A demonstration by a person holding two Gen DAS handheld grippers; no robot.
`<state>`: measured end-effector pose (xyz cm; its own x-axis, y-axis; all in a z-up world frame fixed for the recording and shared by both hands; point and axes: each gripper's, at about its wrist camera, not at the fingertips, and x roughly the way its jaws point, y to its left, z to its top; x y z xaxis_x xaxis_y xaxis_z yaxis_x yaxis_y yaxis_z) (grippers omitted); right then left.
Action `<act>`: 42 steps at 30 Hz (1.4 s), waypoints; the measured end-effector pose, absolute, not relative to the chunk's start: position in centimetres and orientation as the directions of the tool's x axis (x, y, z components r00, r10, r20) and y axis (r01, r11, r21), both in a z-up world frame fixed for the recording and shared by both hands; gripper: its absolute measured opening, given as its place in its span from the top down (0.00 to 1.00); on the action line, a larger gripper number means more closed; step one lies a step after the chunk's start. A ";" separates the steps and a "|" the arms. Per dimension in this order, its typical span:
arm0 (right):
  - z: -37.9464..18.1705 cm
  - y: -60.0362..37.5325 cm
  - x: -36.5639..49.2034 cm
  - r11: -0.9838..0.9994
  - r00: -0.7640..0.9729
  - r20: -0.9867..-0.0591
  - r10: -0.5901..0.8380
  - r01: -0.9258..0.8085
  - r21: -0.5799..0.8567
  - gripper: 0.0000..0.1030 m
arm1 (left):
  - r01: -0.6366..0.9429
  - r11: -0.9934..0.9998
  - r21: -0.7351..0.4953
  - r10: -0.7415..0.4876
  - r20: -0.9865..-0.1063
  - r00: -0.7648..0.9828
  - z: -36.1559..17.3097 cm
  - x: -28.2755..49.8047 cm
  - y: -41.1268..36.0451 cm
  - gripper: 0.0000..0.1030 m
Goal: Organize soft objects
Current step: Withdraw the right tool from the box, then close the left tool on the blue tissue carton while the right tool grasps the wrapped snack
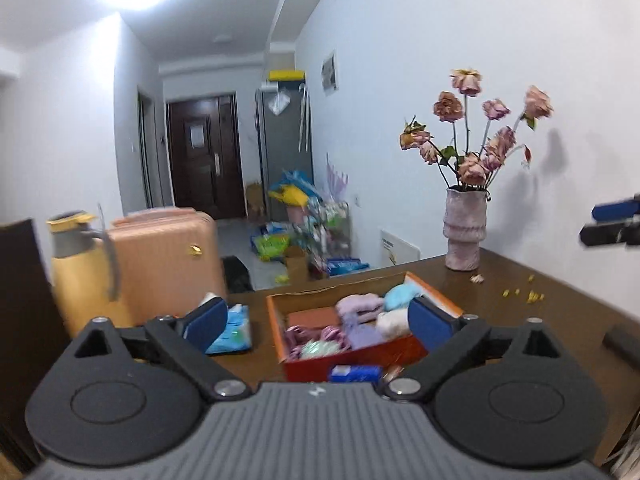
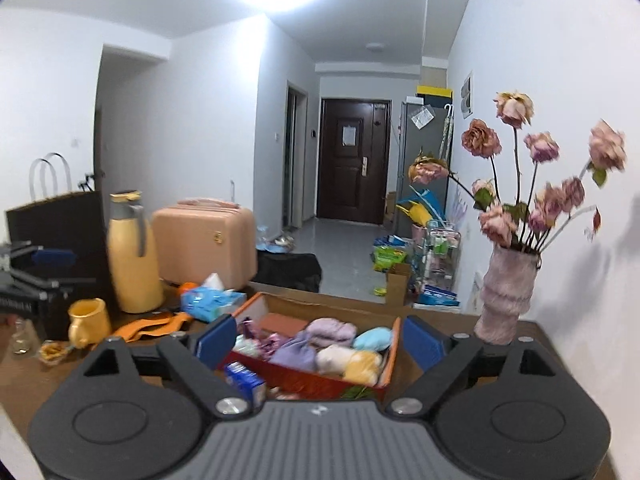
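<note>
On the far left of the brown table [image 2: 24,376] stand a dark paper bag [image 2: 60,232], a yellow mug [image 2: 89,322] and a yellow thermos jug [image 2: 132,256], with a pink suitcase [image 2: 206,240] and a blue tissue pack [image 2: 210,300] beside them. The left gripper [image 1: 316,320] has its jaws spread wide, nothing between the blue pads. The right gripper [image 2: 318,344] is likewise wide open and empty. Ahead of both sits the orange box [image 2: 304,380], holding rolled soft items [image 2: 332,332] in lilac, blue, cream and yellow. At right stands a vase of dried roses [image 2: 508,296].
</note>
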<state>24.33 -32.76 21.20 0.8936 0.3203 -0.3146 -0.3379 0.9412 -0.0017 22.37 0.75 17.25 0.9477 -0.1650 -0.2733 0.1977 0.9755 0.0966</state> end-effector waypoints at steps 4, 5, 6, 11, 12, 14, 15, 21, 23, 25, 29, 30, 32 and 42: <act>18.2 -32.5 19.1 0.942 0.907 -0.261 0.331 -0.333 0.037 0.10 | 0.155 0.986 0.057 -0.137 -0.242 0.961 14.0 17.2 2.8 0.01; 17.4 -32.2 18.0 0.944 0.910 -0.255 0.326 -0.328 0.036 0.10 | 0.164 0.986 0.038 -0.150 -0.249 0.957 13.0 15.9 3.2 0.01; 16.4 -31.9 16.7 0.947 0.914 -0.252 0.317 -0.320 0.028 0.10 | 0.164 0.986 0.013 -0.156 -0.252 0.955 12.0 14.7 3.7 0.01; 12.1 -30.3 11.8 0.949 0.910 -0.269 0.316 -0.308 0.074 0.08 | 0.133 0.988 -0.078 -0.149 -0.269 0.951 8.1 9.9 5.6 0.00; 11.3 -29.9 10.9 0.947 0.906 -0.276 0.320 -0.310 0.079 0.08 | 0.124 0.988 -0.092 -0.145 -0.274 0.951 7.4 8.9 5.8 0.00; 9.7 -29.4 8.7 0.948 0.909 -0.271 0.317 -0.300 0.105 0.06 | 0.116 0.988 -0.101 -0.141 -0.290 0.946 6.0 7.6 5.8 0.00; 9.1 -29.2 7.8 0.948 0.910 -0.267 0.318 -0.294 0.125 0.02 | 0.115 0.988 -0.099 -0.141 -0.305 0.942 5.4 7.0 5.7 0.00; 6.0 -28.4 6.8 0.944 0.885 -0.330 0.329 -0.298 0.141 0.01 | 0.081 0.996 -0.041 -0.090 -0.350 0.932 3.8 6.3 5.4 0.00; 5.7 -28.5 7.2 0.955 0.895 -0.337 0.293 -0.255 0.154 0.01 | 0.063 0.996 -0.060 -0.080 -0.354 0.932 3.7 6.5 5.6 0.00; 5.3 -28.7 7.3 0.955 0.895 -0.341 0.287 -0.240 0.173 0.01 | 0.067 0.995 -0.067 -0.087 -0.361 0.928 3.6 6.7 5.4 0.00; 4.7 -28.9 7.9 0.959 0.897 -0.348 0.271 -0.221 0.177 0.01 | 0.070 0.996 -0.052 -0.085 -0.389 0.917 2.5 7.3 5.0 0.00; 4.5 -28.9 8.2 0.960 0.898 -0.349 0.267 -0.216 0.179 0.01 | 0.069 0.996 -0.059 -0.087 -0.402 0.911 2.2 7.7 5.0 0.00; 3.9 -28.9 9.0 0.960 0.895 -0.359 0.265 -0.209 0.188 0.01 | 0.064 0.995 -0.071 -0.088 -0.428 0.899 1.5 8.5 5.0 0.00; 0.6 -28.7 15.3 0.965 0.862 -0.445 0.242 -0.165 0.206 0.02 | 0.072 0.996 -0.050 -0.088 -0.527 0.845 -1.9 15.0 3.1 0.00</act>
